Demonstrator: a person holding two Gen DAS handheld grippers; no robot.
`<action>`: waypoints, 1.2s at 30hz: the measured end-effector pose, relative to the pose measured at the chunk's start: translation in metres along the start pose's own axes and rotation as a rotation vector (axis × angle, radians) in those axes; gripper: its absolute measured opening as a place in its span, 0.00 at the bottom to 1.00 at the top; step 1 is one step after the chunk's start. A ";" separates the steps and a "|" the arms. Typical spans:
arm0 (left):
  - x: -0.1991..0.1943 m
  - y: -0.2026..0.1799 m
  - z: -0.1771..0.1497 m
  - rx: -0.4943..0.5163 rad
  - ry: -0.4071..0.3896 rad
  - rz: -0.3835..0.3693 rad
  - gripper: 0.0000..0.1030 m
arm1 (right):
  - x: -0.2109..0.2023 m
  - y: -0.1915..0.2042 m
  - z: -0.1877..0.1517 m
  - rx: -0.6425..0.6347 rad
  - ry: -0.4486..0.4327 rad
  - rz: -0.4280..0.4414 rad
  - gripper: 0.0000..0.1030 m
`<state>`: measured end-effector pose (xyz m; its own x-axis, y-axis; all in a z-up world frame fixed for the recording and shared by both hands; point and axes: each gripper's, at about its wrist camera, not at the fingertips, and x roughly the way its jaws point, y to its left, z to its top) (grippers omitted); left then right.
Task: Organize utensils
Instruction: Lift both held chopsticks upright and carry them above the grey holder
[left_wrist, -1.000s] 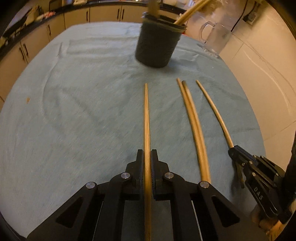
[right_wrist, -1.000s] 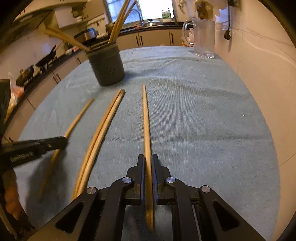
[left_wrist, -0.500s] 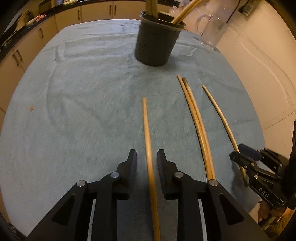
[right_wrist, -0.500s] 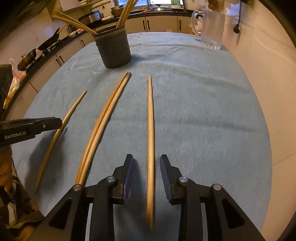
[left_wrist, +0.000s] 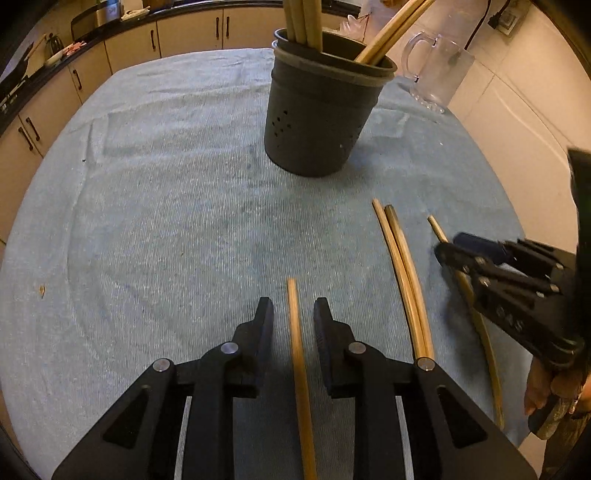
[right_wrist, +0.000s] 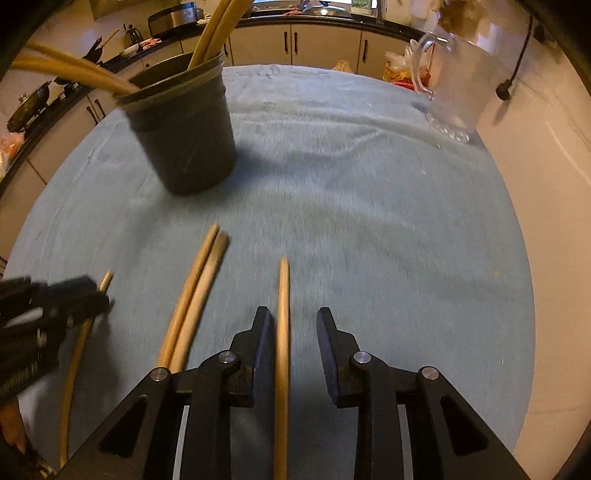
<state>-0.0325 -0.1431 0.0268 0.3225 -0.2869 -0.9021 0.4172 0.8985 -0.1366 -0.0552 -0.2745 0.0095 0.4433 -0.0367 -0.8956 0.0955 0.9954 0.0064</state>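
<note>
A dark grey utensil holder stands on the blue cloth with several long wooden chopsticks in it. My left gripper is open, its jaws on either side of a chopstick lying on the cloth. My right gripper is open around another lying chopstick, which lies close to the left finger. A pair of chopsticks lies between the two grippers. The right gripper also shows in the left wrist view, the left gripper in the right wrist view.
A clear glass pitcher stands at the far right by the white wall. The table, covered by the blue cloth, ends close behind both grippers. Kitchen cabinets line the far side.
Both grippers were shut on their chopsticks a second ago; both have opened and the chopsticks lie on the cloth. Both grippers have moved forward along the sticks toward the holder.
</note>
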 end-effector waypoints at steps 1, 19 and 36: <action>0.000 0.000 0.000 -0.002 -0.008 0.002 0.21 | 0.002 0.001 0.003 0.008 -0.006 -0.003 0.27; -0.134 -0.004 -0.024 -0.026 -0.369 -0.033 0.05 | -0.124 -0.014 -0.019 0.093 -0.377 0.074 0.06; -0.204 -0.021 -0.087 0.011 -0.526 0.036 0.05 | -0.223 -0.003 -0.089 0.085 -0.562 0.074 0.06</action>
<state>-0.1808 -0.0749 0.1784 0.7182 -0.3864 -0.5787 0.4059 0.9081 -0.1025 -0.2339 -0.2612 0.1700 0.8550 -0.0317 -0.5176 0.1074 0.9873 0.1170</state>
